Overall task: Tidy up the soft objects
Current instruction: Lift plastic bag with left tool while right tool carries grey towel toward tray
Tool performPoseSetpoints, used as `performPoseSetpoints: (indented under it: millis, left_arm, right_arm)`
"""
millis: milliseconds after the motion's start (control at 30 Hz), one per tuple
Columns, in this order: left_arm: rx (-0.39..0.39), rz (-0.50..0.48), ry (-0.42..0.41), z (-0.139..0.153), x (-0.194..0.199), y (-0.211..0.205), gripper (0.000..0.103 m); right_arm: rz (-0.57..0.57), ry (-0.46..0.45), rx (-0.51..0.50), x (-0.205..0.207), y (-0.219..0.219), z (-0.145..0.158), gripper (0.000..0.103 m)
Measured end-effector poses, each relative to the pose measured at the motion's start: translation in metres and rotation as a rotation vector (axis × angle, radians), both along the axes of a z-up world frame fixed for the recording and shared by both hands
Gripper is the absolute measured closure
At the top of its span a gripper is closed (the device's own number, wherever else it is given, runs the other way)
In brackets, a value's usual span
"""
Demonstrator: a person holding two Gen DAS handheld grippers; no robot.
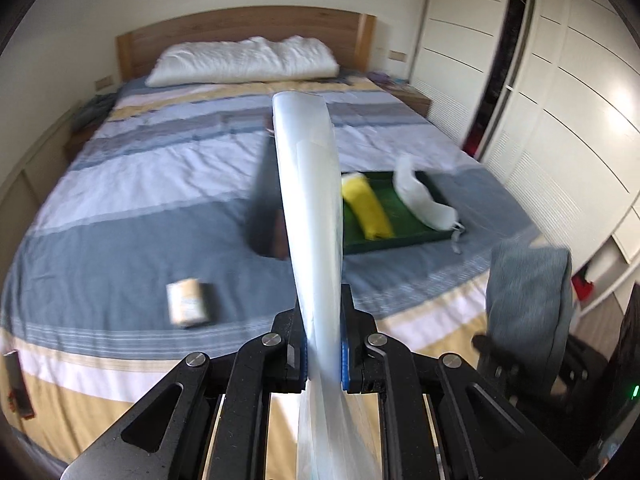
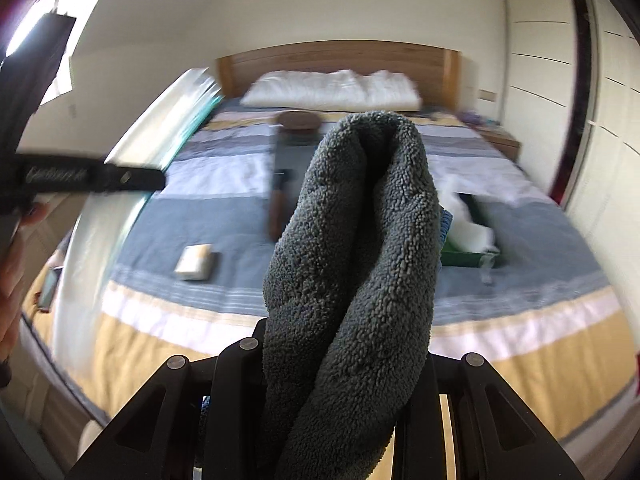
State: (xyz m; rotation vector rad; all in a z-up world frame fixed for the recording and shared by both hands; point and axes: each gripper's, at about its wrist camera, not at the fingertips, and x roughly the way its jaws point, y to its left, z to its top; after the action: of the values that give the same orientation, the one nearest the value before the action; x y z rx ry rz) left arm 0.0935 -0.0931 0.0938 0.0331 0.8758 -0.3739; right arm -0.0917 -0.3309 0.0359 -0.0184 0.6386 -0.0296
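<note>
Left gripper (image 1: 323, 354), seen from its own wrist camera: both blue-padded fingers (image 1: 345, 364) are clenched on a translucent plastic bag (image 1: 310, 200), which rises edge-on between them and hides the middle of the bed (image 1: 140, 184); the same bag appears in the right wrist view as a pale sheet (image 2: 132, 168) at the left, beside the left gripper's black body (image 2: 80, 178).

Right gripper (image 2: 340, 360): its fingers are hidden behind a folded grey terry towel (image 2: 352, 240) that stands up from between them; the fold is evidently grasped, the fingertips themselves out of sight; in the left wrist view the towel (image 1: 528, 296) hangs at the lower right, above the bed's edge.

On the striped bedcover: a green tray (image 1: 400, 216) right of centre, holding a yellow rolled cloth (image 1: 368, 210) and a white soft item (image 1: 420, 196) draped over its right rim; a small tan packet (image 1: 188, 302) lies well apart, toward the left foot of the bed; a dark object (image 1: 268, 232), blurred and partly hidden by the bag, lies just left of the tray.

Background: white pillow (image 1: 244, 62) against a wooden headboard (image 1: 240, 26); white wardrobe doors (image 1: 560, 100) along the right wall.
</note>
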Motion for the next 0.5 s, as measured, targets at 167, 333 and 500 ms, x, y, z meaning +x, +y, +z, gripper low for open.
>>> performPoseSetpoints:
  millis: [167, 333, 500]
  left_arm:
    - [-0.012, -0.061, 0.043, -0.014, 0.010, -0.055, 0.094]
    - [-0.030, -0.084, 0.078, -0.023, 0.037, -0.105, 0.094]
    - [-0.059, -0.083, 0.112, -0.032, 0.073, -0.148, 0.094]
  right_arm:
    - [-0.065, -0.006, -0.004, -0.002, -0.067, 0.008, 0.076]
    - [-0.085, -0.005, 0.000, 0.015, -0.104, 0.011, 0.076]
    - [-0.091, 0.021, 0.000, 0.046, -0.135, 0.006, 0.076]
